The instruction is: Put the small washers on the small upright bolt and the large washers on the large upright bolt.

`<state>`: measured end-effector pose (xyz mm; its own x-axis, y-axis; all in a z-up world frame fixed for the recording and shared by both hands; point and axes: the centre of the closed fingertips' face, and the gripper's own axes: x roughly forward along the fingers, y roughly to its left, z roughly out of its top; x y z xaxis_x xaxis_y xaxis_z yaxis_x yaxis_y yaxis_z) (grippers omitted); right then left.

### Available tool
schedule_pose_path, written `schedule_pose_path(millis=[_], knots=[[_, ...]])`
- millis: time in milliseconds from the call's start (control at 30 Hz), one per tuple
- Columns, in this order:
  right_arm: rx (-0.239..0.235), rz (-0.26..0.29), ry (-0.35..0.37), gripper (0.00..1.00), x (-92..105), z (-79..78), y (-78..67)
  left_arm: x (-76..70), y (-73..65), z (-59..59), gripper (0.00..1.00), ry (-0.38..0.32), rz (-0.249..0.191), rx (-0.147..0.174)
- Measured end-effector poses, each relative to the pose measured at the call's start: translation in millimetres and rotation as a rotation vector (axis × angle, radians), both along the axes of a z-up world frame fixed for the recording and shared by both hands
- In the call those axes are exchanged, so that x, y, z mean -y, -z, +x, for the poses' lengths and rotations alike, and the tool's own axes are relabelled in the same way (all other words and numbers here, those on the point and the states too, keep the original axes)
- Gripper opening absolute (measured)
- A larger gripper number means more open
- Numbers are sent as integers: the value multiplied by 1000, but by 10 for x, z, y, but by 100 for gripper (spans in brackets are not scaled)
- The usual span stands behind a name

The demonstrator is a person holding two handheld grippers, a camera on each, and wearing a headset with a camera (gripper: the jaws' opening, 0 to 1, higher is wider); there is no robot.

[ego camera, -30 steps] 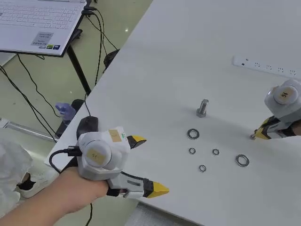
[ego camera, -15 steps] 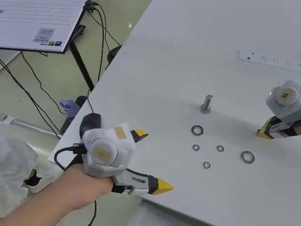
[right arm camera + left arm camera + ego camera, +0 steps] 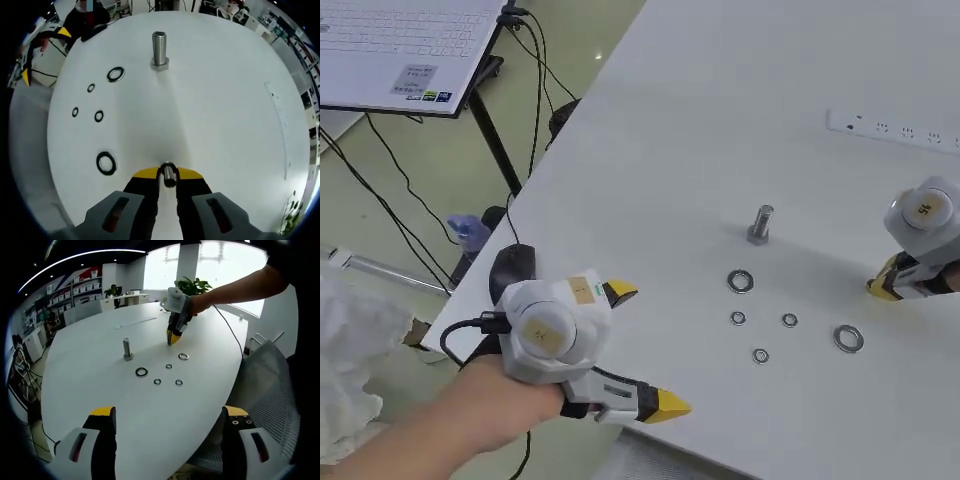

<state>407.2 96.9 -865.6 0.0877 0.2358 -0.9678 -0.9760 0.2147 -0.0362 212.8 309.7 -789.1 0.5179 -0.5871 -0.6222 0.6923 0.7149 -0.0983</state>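
The large bolt (image 3: 760, 225) (image 3: 159, 49) (image 3: 127, 349) stands upright on the white table (image 3: 720, 120). In front of it lie two large washers (image 3: 740, 281) (image 3: 848, 338) and three small washers (image 3: 738, 318) (image 3: 789, 320) (image 3: 760, 355). My right gripper (image 3: 882, 289) (image 3: 168, 186) is at the right, tips down on the table, shut on the small bolt (image 3: 168, 175). My left gripper (image 3: 645, 348) (image 3: 169, 412) hovers open over the table's near left edge, well short of the washers, with nothing between its fingers.
A white power strip (image 3: 890, 132) lies at the back right of the table. A laptop (image 3: 390, 50) sits on a stand to the left, with cables (image 3: 380, 210) hanging to the floor. A mesh chair (image 3: 270, 385) stands beside the table.
The head camera has shifted a little. Both grippers hold nearly the same places relative to the bolt and washers.
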Motion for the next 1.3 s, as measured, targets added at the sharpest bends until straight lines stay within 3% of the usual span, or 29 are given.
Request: schedule_pose_path(millis=[467,767,1300], knots=[[2,31,9,18,0,19,-16,-27,18,-53,86,-7,7,-10],[6,18,-3,20,6,13,-46,-22,12,-82,86,-12,4,-8],[36,13,-35,25,-83,40,-358,-50,-72,-102,85,-20,-5,2]])
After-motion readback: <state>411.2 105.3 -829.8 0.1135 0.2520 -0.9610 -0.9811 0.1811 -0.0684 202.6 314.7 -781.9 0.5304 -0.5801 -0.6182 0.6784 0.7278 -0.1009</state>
